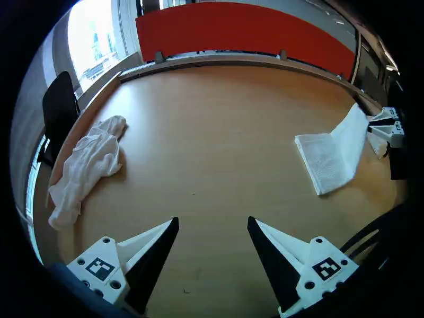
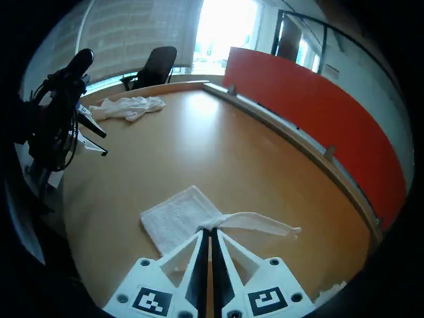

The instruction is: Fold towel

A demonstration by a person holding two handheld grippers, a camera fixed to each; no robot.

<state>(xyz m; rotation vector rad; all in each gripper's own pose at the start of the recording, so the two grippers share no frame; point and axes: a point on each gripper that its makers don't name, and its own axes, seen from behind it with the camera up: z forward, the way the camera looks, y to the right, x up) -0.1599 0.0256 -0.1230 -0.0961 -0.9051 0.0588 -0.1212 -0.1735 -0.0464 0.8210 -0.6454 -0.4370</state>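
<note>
A white folded towel (image 2: 177,217) lies on the wooden table (image 2: 212,143), one flap pulled up and out to the right. My right gripper (image 2: 211,232) is shut on that flap's edge. In the left gripper view the same towel (image 1: 331,156) lies at the right, its raised flap running up to the right gripper (image 1: 377,127). My left gripper (image 1: 213,225) hovers open over bare table with nothing between its fingers. A second, crumpled white towel (image 1: 87,167) lies at the table's left edge; it appears far off (image 2: 127,107) in the right gripper view.
A red partition (image 1: 238,29) runs along the table's far edge. A black office chair (image 1: 58,108) stands beyond the crumpled towel, near bright windows. The left gripper with its cables (image 2: 87,132) shows at the left of the right gripper view.
</note>
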